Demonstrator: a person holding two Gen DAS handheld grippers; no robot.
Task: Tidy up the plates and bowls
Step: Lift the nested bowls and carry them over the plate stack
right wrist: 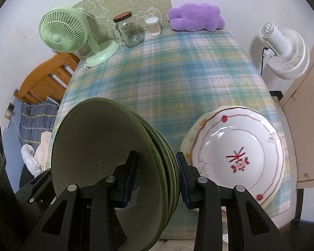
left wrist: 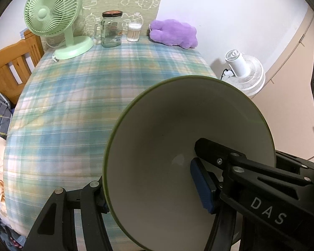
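Note:
My left gripper [left wrist: 155, 190] is shut on the rim of a green bowl with a cream inside [left wrist: 178, 125], held tilted on edge above the plaid tablecloth [left wrist: 83, 104]. My right gripper [right wrist: 157, 179] is shut on a nested stack of green bowls [right wrist: 98, 138], also tilted on edge, with one pad inside the nearest bowl and the other on the stack's outside. A stack of white plates with red markings [right wrist: 236, 154] lies on the table at the front right.
At the table's far end stand a green desk fan [left wrist: 52, 18], a glass jar mug with a dark lid [left wrist: 112, 29], a cotton swab tub [left wrist: 134, 32] and a purple plush [left wrist: 173, 33]. A wooden chair [left wrist: 12, 67] is at the left; a white floor fan [left wrist: 245, 71] at the right.

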